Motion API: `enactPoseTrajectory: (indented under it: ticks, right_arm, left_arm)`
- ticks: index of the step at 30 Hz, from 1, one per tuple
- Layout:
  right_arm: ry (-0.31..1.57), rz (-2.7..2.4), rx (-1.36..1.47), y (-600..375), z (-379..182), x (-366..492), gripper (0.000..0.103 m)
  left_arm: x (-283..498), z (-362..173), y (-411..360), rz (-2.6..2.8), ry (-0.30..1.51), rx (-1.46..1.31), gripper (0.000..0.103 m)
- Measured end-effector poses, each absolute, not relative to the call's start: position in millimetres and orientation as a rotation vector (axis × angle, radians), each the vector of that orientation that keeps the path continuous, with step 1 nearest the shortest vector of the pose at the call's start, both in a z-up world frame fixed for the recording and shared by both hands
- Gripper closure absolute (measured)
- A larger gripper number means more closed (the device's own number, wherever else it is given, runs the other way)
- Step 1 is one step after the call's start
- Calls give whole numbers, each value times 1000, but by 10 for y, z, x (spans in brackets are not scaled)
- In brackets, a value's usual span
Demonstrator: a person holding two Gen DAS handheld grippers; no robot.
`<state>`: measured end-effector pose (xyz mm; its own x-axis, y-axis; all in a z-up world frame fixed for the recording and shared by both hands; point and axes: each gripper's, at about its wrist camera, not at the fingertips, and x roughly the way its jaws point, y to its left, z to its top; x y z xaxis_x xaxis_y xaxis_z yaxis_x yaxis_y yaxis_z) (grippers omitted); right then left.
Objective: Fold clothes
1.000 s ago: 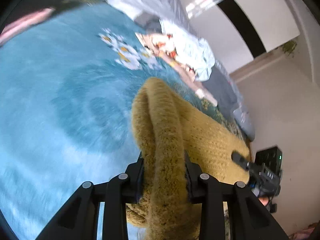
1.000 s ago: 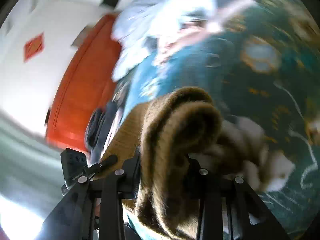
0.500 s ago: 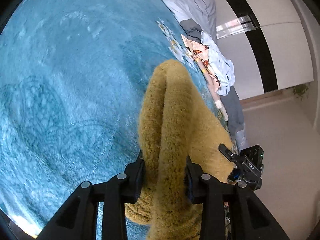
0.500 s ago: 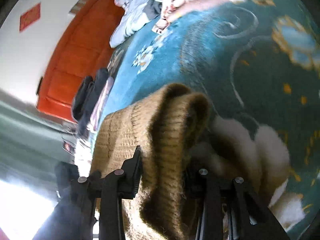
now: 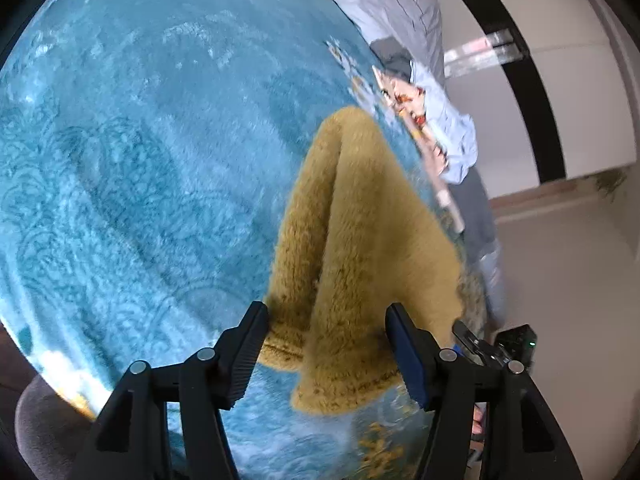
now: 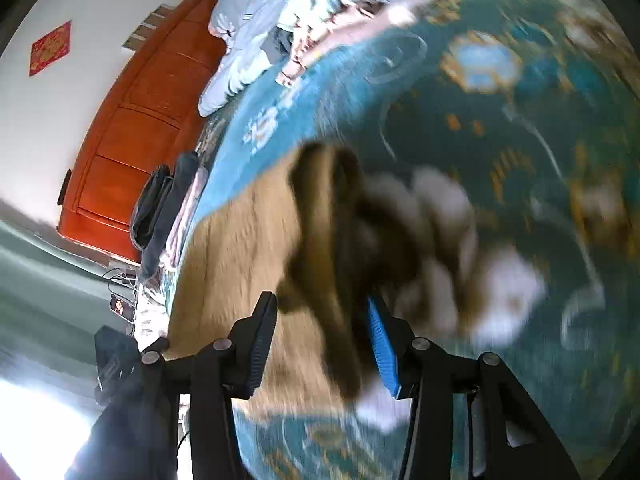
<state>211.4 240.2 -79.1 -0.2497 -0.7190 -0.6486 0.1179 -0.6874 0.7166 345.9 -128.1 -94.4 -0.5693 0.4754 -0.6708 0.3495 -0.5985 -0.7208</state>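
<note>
1. Both sets of jaws have parted since half a second ago: then each hand-held gripper pinched a thick fold of the mustard sweater [image 5: 360, 240]; now daylight shows between pad and wool on either side.
2. Left hand-held gripper [image 5: 326, 354]: jaws opening, standing wide. The sweater's hem lies between them but the pads no longer press it, so the fold slumps onto the teal blanket [image 5: 140, 152] of the bed.
3. Right hand-held gripper [image 6: 322, 342]: jaws opening too. A dark ridge of the sweater [image 6: 320, 240] sits in the gap, seemingly loose; motion blur leaves contact at the blue pad uncertain.
4. Key relation: the sweater lies straight ahead of and below both grippers, its folded ridge running away from each one along the line of the fingers. Neither hand looks clearly nearer; each sits at its own end of the near hem.
5. White fluffy trim [image 6: 508, 280] bunches to the right of the ridge in the right wrist view.
6. Other clothes [image 5: 440, 120] lie piled at the far edge of the bed, well apart.
7. Judgement: this fold is being let go; pulling back clear of the wool likely comes next.
</note>
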Motion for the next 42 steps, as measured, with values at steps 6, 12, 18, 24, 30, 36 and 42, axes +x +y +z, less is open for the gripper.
enactPoseTrajectory:
  ticks: [6,12,18,24,30,36,42]
  right_arm:
    - [-714,-2025,1430,2322,-706,2420,56]
    - [-700,-2025,1345,2263,-477,2463,61]
    - [-776,-1965,1419,2219,-685,2393,61]
    - [-790,-1976,1434,2118,-726,2395,77]
    - [-673,-1959,1391,1991,-521,2408,89]
    - [-649,-1955,1362,1891,-339,2305,90]
    - [-678,-1946,1382,1903,-421,2323,90]
  left_arm:
    - [3573,-965,-1282,2292,-1377,-1461,38]
    - [3659,-1042,-1307,2253,-1469,-1368,38]
    - [3721,-1113,-1317,2217,-1536,-1304,38]
    - [3738,-1042,-1283,2240,-1490,-1331,50]
    - [3683,-963,-1328,2265,-1448,-1343,65]
    - [3519,-690,-1321,2322,-1292,-1415,69]
    - [3557,-749,-1257,2314,-1267,-1410,69]
